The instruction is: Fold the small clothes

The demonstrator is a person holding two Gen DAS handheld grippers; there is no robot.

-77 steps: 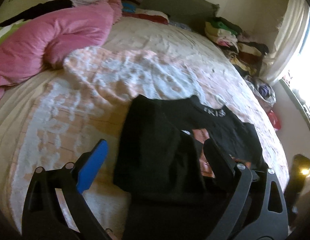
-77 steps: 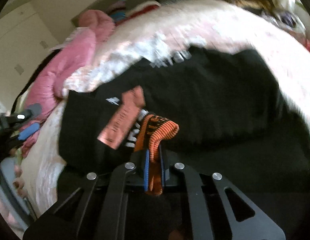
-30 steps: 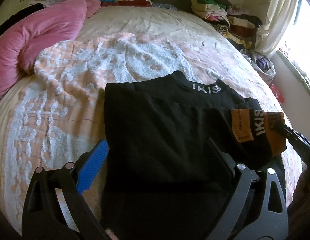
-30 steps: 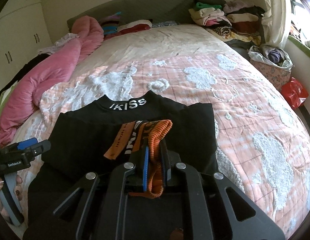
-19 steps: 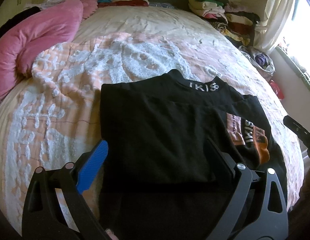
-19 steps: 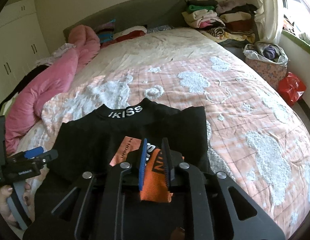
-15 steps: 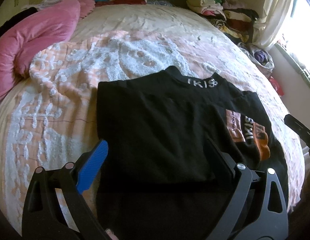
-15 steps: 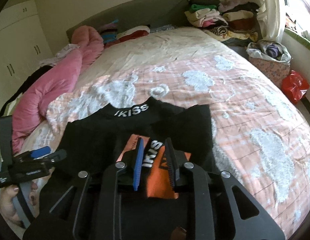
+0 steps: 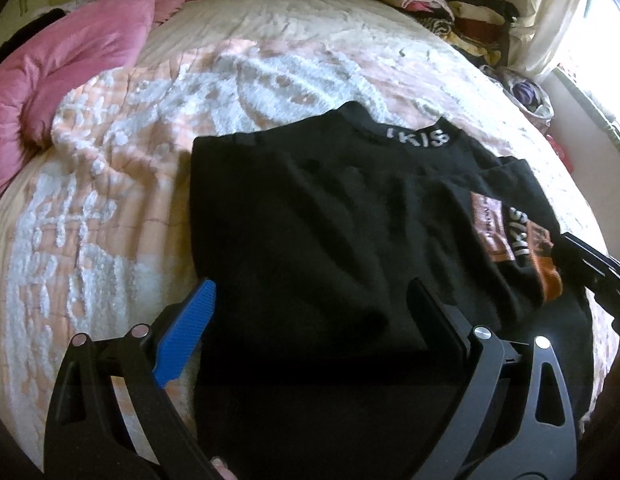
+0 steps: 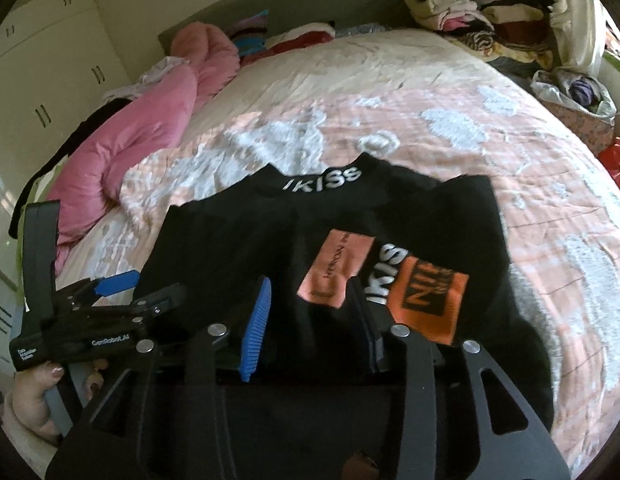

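A black top (image 9: 322,216) with "IKISS" on its collar (image 10: 322,178) lies flat on the bed. One sleeve is folded across its front, and the sleeve's orange cuff (image 10: 426,300) and salmon patch (image 10: 336,268) rest on the black cloth. My right gripper (image 10: 310,332) hovers just short of the cuff. Its jaws are opening, and nothing is pinched between them, only the black cloth below. It shows as a black tip (image 9: 590,264) beside the cuff (image 9: 544,276) in the left wrist view. My left gripper (image 9: 310,320) stands wide open over the top's near left edge, holding nothing.
The top lies on a pink and white patterned blanket (image 9: 110,184). A pink duvet (image 10: 150,120) is bunched along the left. Folded clothes (image 10: 470,12) are piled at the far right corner, with a bag of laundry (image 10: 578,96) and a red bag (image 10: 616,164) beside the bed.
The right gripper laid the orange cuff down on the top, opened and let it go, then drew back a little. The left gripper stayed open in place.
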